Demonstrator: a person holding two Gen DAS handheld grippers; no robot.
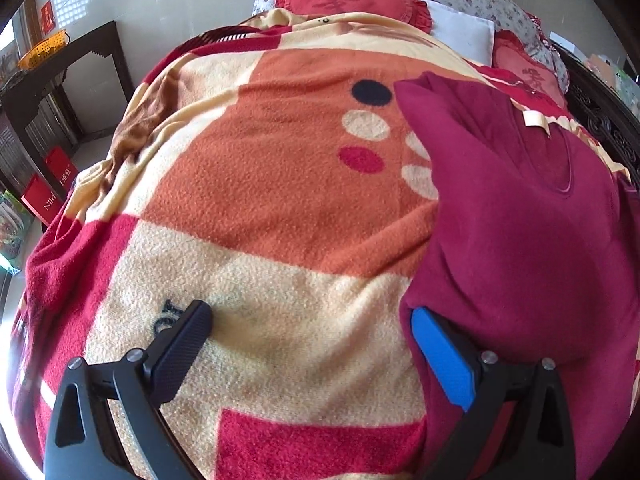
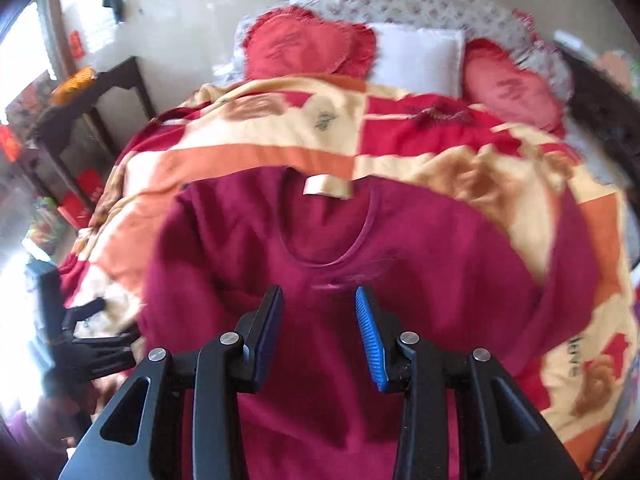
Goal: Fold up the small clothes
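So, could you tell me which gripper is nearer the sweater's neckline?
Right. The right gripper hovers open just below the neckline; the left gripper sits open at the sweater's side edge.

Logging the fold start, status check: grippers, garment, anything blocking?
Left gripper open beside the maroon shirt. Right gripper open above it, nothing held. Shirt flat on blanket, nothing blocking.

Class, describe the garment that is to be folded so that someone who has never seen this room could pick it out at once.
Find the bed, covered by a fleece blanket in red, orange and cream blocks. On that blanket, on the near side away from the red heart-shaped cushions, lies a dark magenta top, spread flat. Its plain single colour, scooped neckline and pale label at the collar set it apart from the patterned bedding.
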